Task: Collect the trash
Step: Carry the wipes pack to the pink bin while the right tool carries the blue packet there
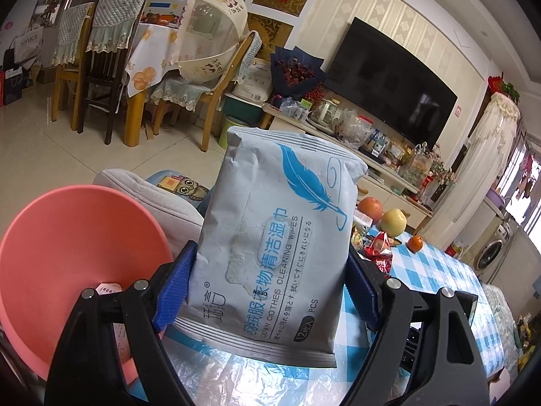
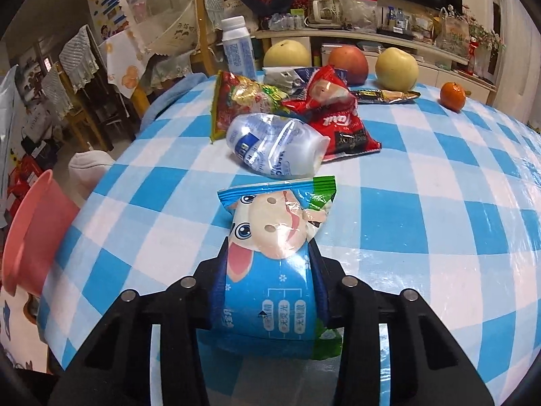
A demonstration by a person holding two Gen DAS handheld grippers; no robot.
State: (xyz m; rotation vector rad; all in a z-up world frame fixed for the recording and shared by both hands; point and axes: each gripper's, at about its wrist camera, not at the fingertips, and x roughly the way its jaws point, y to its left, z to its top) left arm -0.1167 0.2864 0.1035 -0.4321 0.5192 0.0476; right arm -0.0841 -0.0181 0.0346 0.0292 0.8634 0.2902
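Observation:
My left gripper [image 1: 268, 284] is shut on a grey wet-wipes pack [image 1: 277, 237] with a blue feather print, held upright above the table edge, just right of the pink bin [image 1: 67, 257]. My right gripper [image 2: 268, 277] is shut on a blue milk pouch [image 2: 274, 270] with a cartoon cow, held low over the blue checked tablecloth [image 2: 422, 209]. Ahead of it lie a crushed clear plastic bottle [image 2: 275, 147], a red snack wrapper [image 2: 338, 118], a red-green wrapper [image 2: 243, 101] and a dark thin wrapper [image 2: 385, 96]. The pink bin [image 2: 30, 230] hangs at the table's left edge.
A white bottle [image 2: 238, 49] stands at the table's far side with two pears [image 2: 395, 67], an apple [image 2: 348, 61] and an orange [image 2: 452, 95]. A grey cushion [image 1: 148, 199] lies beyond the bin. Chairs, a dining table and a TV cabinet stand farther off.

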